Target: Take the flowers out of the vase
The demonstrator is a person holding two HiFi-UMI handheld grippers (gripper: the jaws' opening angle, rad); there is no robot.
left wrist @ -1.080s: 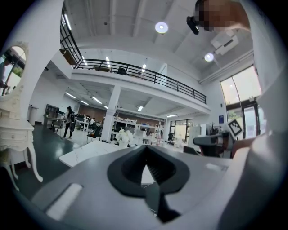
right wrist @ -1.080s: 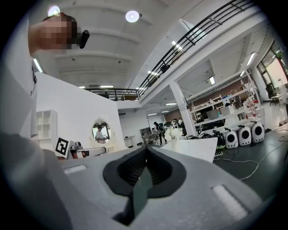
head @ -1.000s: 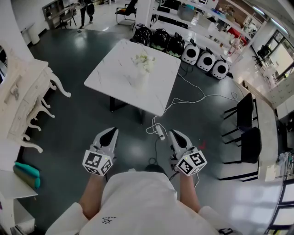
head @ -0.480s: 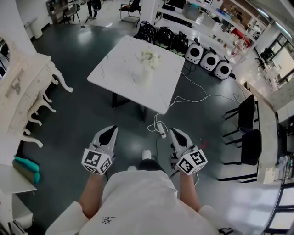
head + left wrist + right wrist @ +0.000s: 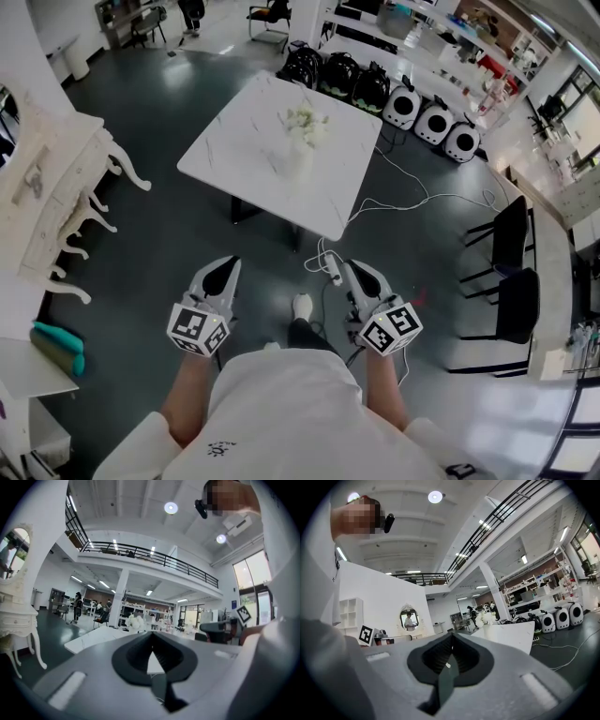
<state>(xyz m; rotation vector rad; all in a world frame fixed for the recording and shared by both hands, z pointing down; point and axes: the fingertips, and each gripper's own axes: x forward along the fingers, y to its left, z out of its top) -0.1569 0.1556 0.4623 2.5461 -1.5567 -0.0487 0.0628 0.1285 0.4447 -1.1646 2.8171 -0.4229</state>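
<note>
Open hall, glossy dark floor [image 5: 169, 234]. Square white marble table [image 5: 253, 159] at 12 o'clock carries white flowers [image 5: 305, 120] in a pale vase [image 5: 302, 155]. Left gripper [image 5: 223, 272] and right gripper [image 5: 358, 277]: jaws together, empty, well apart from table.

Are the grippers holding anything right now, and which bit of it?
Nothing is held. The left gripper and right gripper are both shut and empty. The flowers sit in the vase on the table, apart from both.
</note>
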